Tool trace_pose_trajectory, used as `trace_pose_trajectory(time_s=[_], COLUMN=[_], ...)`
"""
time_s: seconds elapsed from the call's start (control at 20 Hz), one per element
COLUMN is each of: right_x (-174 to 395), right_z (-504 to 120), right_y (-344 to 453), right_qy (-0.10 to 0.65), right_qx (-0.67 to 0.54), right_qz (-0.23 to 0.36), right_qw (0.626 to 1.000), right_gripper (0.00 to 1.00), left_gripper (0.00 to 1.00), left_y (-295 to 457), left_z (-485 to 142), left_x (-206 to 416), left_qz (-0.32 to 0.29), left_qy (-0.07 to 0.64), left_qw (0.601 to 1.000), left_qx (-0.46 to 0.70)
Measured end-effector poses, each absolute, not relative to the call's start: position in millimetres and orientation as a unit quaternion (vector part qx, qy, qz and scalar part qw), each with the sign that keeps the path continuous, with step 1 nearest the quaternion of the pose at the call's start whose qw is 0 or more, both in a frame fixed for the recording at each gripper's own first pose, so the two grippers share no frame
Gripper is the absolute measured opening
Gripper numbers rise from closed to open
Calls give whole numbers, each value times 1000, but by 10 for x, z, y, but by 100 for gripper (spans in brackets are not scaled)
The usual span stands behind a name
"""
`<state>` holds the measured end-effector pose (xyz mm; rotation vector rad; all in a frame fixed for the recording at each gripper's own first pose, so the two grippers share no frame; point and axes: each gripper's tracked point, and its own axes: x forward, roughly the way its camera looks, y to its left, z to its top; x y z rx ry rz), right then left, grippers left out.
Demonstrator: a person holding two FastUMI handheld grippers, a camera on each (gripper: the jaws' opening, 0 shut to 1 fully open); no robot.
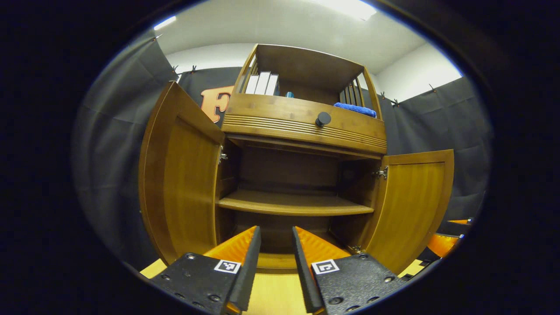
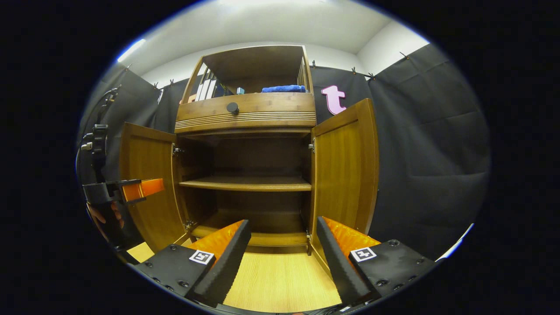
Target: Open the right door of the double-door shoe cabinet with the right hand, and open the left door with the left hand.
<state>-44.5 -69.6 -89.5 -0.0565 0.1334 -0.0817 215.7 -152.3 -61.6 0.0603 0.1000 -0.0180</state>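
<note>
Shoe cabinet [image 1: 302, 127] sits dead ahead of you on the light wood counter [image 1: 275, 297], backed by the black cloth wall, and both doors are swung wide open. In the left gripper view the left door [image 1: 179, 175] stands out toward you on its hinges, and the right door [image 1: 411, 201] hangs open on the other side. In the right gripper view you get the same thing from a bit further right: left door [image 2: 146, 183] open, right door [image 2: 345, 170] open and close to your right tongs.

Inside, the lower compartment is bare, with one middle shelf [image 1: 293, 203] running across and the bottom board below it. Above the doors is a ribbed drawer front with a round dark knob [image 1: 323, 118]. The open top shelf holds a few upright white books [image 1: 262, 83] on the left and a folded blue cloth [image 1: 355, 109] on the right.

Your left tongs [image 1: 276, 249] are released, fingers apart with a narrow gap, nothing between them, pointing at the cabinet's open middle. Your right tongs [image 2: 283, 245] are released too, fingers spread wider, also holding nothing, hovering over the counter in front of the opening. In the right gripper view you can see your left tongs [image 2: 140, 188] off at the left edge, just in front of the left door, with a hand [image 2: 107, 216] gripping below.
</note>
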Motion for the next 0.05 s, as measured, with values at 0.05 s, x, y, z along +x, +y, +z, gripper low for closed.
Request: trace_pose_trajectory(time_s=[0.05], right_x=[-448], right_z=[-911], right_y=[-705], right_qy=[68], right_qx=[-27], right_qz=[-41], right_qw=[996], right_gripper=[94], left_gripper=[40], left_y=[-1539], left_z=[-619], left_x=[2150], left_qz=[-11], left_qy=[48], left_qw=[998], left_qx=[37])
